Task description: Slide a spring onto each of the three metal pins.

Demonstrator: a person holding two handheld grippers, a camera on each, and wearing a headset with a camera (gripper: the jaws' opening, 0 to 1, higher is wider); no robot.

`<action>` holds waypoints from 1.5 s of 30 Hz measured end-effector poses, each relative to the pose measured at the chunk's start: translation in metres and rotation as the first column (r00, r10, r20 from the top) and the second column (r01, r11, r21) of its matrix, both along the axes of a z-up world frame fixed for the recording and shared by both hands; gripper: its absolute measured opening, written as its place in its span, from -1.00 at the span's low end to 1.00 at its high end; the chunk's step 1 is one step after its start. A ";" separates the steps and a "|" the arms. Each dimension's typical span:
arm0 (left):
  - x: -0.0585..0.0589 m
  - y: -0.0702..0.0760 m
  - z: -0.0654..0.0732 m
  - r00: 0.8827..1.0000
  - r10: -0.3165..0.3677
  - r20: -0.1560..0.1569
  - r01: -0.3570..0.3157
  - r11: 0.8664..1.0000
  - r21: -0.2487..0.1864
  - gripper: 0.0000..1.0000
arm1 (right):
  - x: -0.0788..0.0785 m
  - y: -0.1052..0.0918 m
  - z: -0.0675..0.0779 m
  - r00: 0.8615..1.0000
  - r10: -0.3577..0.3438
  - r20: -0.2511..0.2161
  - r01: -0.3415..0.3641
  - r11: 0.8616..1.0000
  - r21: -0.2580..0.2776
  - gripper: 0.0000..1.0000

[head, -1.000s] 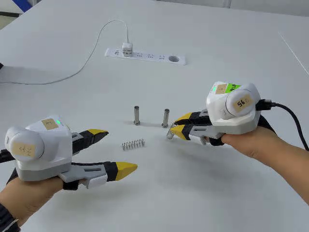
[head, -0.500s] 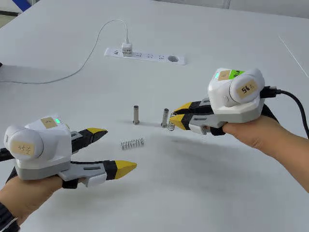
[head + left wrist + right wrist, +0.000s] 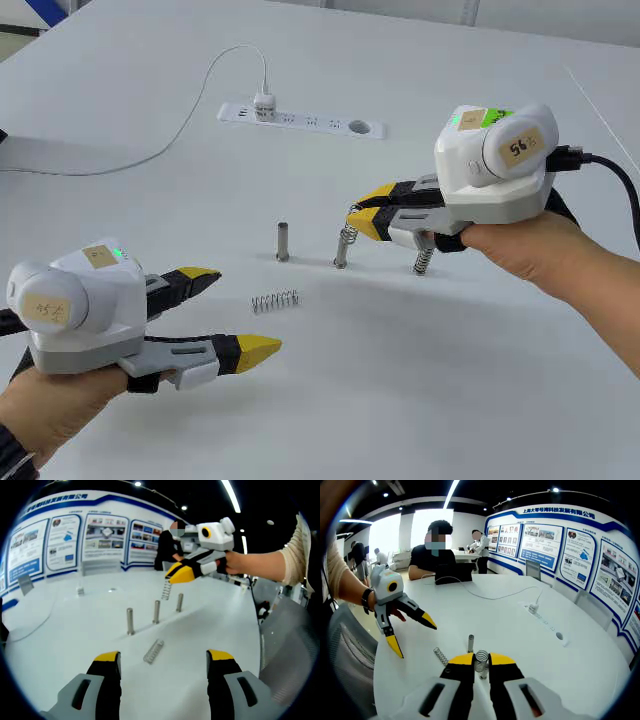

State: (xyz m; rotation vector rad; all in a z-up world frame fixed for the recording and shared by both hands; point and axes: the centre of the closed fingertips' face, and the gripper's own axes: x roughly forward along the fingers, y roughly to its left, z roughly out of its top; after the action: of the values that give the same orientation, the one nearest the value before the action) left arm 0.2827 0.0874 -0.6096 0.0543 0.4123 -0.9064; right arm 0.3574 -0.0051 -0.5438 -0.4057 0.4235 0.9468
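Spring [image 3: 348, 236] now lifted, pinched in right gripper [image 3: 352, 215] above middle pin [image 3: 341, 258]. Left gripper [image 3: 249, 308] wide open. Ready to lower.

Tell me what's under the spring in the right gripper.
A metal pin stands upright just below the spring; the coils hide whether its tip is inside them.

Bright, even overhead lighting; soft shadows on the white table [image 3: 330, 400]; fisheye-bent edges in gripper views
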 end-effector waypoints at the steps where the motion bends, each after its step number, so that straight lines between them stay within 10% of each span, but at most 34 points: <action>1: 0.000 0.000 0.000 1.000 0.000 0.000 0.000 1.000 0.001 0.41 | 0.001 0.000 0.001 1.000 -0.001 0.002 0.001 1.000 0.000 -0.77; 45: 0.000 0.007 -0.003 1.000 0.019 -0.007 -0.019 1.000 0.002 0.42 | 0.018 0.003 -0.032 0.996 -0.050 -0.080 0.046 0.998 -0.051 -0.77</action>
State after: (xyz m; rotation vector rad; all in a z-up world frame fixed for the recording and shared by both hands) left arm 0.2825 0.0945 -0.6127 0.0484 0.4196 -0.8881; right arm 0.3751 -0.0024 -0.5759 -0.4009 0.5288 0.9091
